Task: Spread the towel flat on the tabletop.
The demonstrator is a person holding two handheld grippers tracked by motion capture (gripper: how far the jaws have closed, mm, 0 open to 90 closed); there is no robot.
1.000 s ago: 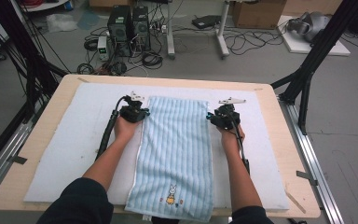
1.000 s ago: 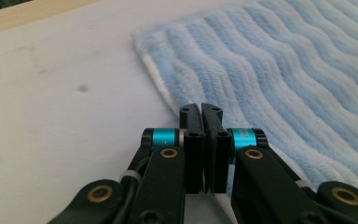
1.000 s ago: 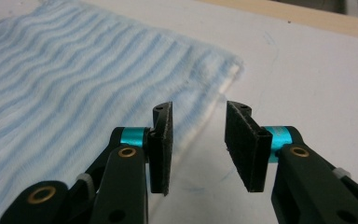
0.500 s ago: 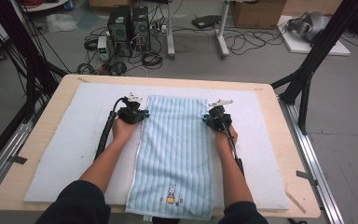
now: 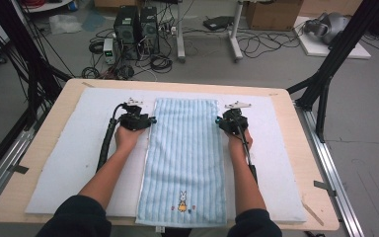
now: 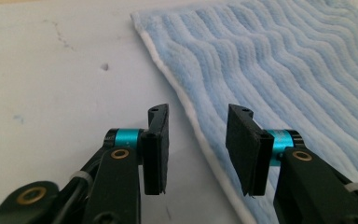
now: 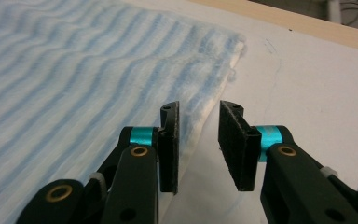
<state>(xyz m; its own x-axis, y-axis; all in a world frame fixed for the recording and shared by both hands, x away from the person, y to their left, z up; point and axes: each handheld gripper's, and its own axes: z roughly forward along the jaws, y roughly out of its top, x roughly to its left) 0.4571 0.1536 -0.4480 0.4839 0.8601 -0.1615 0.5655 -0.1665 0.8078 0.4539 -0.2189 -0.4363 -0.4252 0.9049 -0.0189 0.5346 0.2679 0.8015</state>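
Light blue striped terry towel laid flat, lengthwise, at middle of white-padded desk. Left gripper and right gripper jaws just opened, now spread, towel's long edges released between them. Spreading judged finished; fold probably next.

Both forearms stretched forward, roughly parallel, well apart. Left tongs with jaws just opened, nothing pinched between. Right tongs likewise, jaws just parted, gap narrower.
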